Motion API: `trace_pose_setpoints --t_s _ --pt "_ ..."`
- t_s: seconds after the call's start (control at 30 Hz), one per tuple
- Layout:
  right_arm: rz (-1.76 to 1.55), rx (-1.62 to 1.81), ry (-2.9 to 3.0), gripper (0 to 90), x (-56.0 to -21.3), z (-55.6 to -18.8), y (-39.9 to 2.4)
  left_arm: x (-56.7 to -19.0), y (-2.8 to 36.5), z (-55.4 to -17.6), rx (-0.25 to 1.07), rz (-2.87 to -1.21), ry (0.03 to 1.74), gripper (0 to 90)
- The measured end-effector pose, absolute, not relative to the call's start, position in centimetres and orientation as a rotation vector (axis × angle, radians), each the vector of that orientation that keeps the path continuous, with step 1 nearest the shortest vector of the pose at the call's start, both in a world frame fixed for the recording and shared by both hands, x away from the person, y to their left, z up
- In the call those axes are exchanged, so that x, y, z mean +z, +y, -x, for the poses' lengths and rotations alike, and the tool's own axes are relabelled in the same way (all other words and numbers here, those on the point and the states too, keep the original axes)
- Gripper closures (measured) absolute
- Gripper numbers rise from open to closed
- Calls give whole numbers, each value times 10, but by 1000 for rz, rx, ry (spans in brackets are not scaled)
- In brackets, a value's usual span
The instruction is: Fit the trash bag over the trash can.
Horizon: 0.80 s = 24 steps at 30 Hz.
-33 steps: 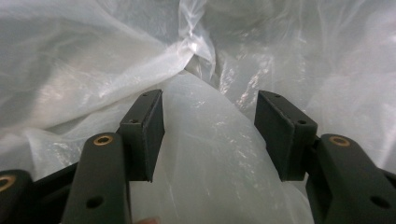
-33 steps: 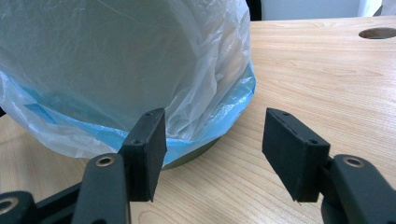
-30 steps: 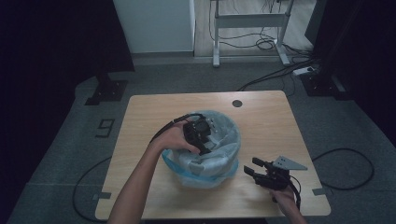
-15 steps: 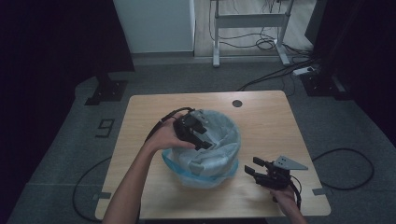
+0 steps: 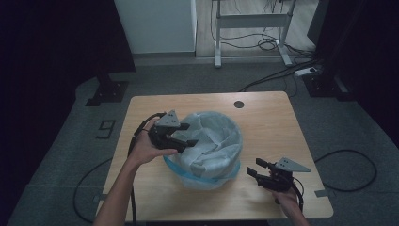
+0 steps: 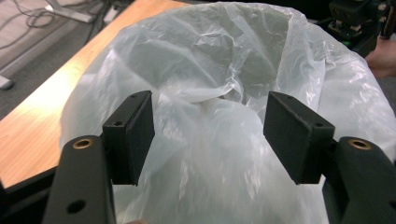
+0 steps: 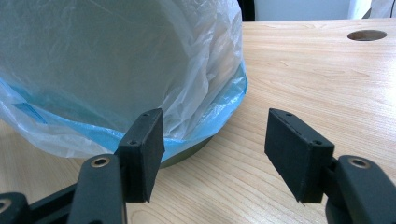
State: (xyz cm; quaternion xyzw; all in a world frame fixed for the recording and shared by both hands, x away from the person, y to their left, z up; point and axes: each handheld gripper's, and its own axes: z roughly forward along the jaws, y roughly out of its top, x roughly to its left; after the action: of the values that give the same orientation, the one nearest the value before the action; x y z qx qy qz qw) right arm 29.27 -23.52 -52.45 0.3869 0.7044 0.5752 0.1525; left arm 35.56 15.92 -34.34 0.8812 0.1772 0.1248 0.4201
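Table (image 5: 263, 117): bag (image 5: 211, 146) (beside left gripper (image 5: 181, 136)).

One bin (image 5: 207, 176), two plastic liners (image 5: 211, 141), two grippers (image 5: 188, 135), one table (image 5: 277, 117).

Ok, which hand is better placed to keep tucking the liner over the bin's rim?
Left, probably. The left tongs have just been opening, pads clear of the plastic, at the rim of the white bin liner. The right tongs sit open and low beside the bin's base, off the liner.
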Motion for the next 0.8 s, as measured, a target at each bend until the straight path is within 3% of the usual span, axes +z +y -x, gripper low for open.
trace_pose_setpoints --t_s 0.8 --pt "-1135 1595 1999 351 -529 -293 -242 -404 240 -304 338 -2002 582 327"
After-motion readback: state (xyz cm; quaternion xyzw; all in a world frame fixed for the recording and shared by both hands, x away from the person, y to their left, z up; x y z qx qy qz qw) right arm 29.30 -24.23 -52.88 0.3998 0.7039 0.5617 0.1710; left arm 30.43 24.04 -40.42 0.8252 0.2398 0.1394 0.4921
